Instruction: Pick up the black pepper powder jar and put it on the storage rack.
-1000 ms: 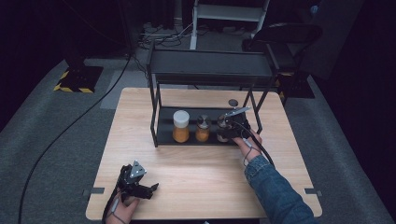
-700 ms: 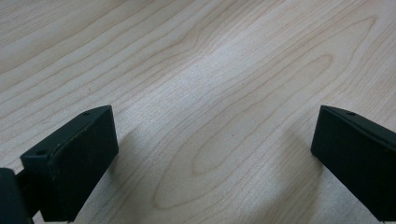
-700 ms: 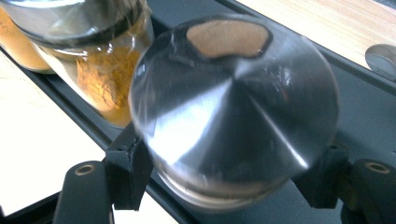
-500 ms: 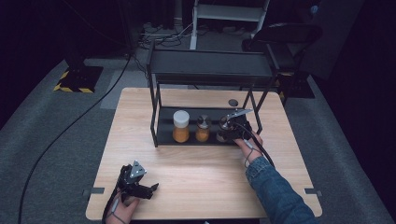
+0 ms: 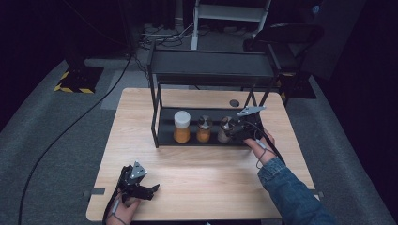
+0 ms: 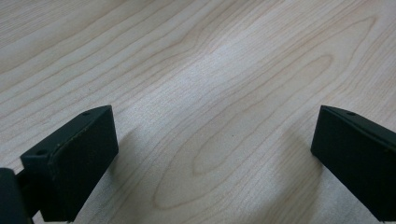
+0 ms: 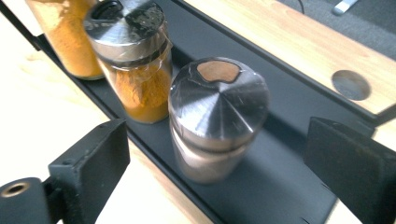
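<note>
From above, a black rack (image 5: 211, 70) stood on the wooden table (image 5: 197, 173), three spice jars on its lower shelf. The right gripper (image 5: 239, 129) sat at the rightmost, steel-capped jar (image 5: 225, 129); the left gripper (image 5: 141, 185) rested near the table's front edge. In the left gripper view, the jaws stood wide apart over bare wood. In the right gripper view, the jaws were wide open either side of the steel-capped jar (image 7: 217, 116), not touching it, an orange-spice jar (image 7: 133, 60) just beside.

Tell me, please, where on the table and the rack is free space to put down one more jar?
Free: the table between the rack and the left gripper, and the rack's top shelf. Crowded: the lower shelf, where the white-lidded jar, the middle jar and the steel-lidded jar stand in a row, the open right gripper by the last.
</note>
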A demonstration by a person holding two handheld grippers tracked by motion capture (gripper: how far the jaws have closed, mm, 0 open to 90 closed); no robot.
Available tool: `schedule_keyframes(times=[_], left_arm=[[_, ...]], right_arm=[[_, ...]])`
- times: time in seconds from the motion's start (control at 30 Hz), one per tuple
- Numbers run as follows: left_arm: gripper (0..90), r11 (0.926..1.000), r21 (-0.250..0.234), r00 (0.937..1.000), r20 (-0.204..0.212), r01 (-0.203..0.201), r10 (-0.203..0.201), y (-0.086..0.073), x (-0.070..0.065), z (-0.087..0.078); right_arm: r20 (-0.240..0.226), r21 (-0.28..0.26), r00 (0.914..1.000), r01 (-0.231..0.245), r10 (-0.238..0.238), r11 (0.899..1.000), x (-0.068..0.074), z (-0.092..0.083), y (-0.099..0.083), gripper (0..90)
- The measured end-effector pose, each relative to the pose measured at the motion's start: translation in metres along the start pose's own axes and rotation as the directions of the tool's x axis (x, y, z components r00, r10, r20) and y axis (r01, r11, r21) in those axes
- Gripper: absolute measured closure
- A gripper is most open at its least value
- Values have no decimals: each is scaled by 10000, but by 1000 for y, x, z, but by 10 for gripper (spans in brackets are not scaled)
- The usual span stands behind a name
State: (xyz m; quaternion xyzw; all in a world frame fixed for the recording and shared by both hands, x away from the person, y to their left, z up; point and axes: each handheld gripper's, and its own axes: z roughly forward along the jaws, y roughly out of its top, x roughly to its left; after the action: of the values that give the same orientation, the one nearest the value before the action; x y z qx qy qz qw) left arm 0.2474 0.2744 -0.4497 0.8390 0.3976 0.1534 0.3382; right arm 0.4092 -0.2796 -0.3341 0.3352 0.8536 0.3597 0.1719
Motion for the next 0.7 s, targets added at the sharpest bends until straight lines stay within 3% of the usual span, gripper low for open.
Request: schedule_keyframes(times=[0.37, 0.7], left_arm=[[6, 10000, 5, 10000, -4, -14, 14, 0, 0, 0], [6, 10000, 4, 10000, -5, -14, 14, 0, 0, 0]], right_arm=[[18, -334, 9986, 522, -522, 9981, 0, -54, -17, 32], [23, -708, 9974, 723, -724, 9949, -1, -91, -41, 20]])
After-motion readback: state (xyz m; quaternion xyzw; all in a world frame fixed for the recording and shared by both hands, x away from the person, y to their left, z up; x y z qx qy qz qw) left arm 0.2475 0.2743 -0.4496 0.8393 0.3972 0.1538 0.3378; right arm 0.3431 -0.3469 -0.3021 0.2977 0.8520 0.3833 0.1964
